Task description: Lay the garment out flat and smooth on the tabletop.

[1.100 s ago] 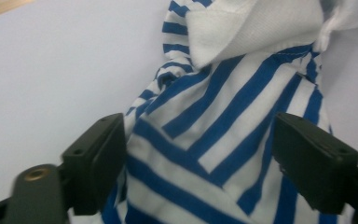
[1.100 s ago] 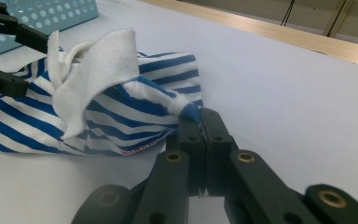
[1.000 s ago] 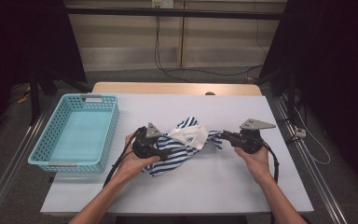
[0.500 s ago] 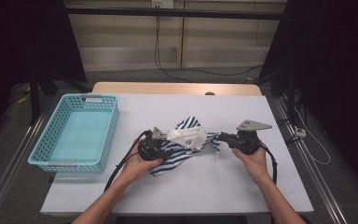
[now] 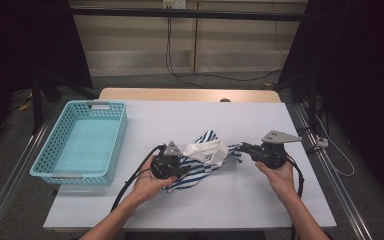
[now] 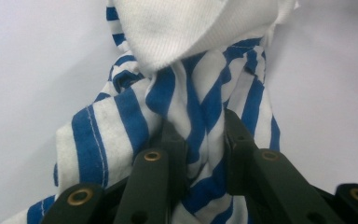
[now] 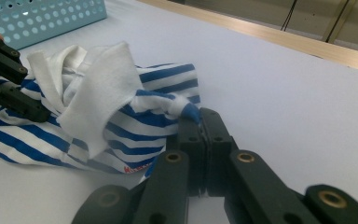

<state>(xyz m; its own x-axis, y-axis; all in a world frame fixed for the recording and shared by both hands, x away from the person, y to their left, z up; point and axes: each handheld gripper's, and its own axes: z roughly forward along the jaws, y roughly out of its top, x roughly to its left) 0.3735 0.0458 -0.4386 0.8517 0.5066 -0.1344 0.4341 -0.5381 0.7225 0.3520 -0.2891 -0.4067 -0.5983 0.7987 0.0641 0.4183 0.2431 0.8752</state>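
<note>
A crumpled blue-and-white striped shirt with a white collar lies on the white table, between my two grippers. My left gripper sits at the shirt's left end; its jaws have just been closing, and in the left gripper view they pinch a bunched fold of the striped shirt. My right gripper is at the shirt's right end. In the right gripper view its jaws are shut on a corner of the shirt, and the left gripper shows at the far left.
A turquoise perforated basket stands on the table's left side, its corner showing in the right gripper view. A wooden strip runs along the far table edge. Cables trail from both grippers toward the near edge.
My left gripper slid right into the shirt and closed on a fold of it, bunching the cloth. The right gripper stayed in place, still shut on the shirt's corner.
</note>
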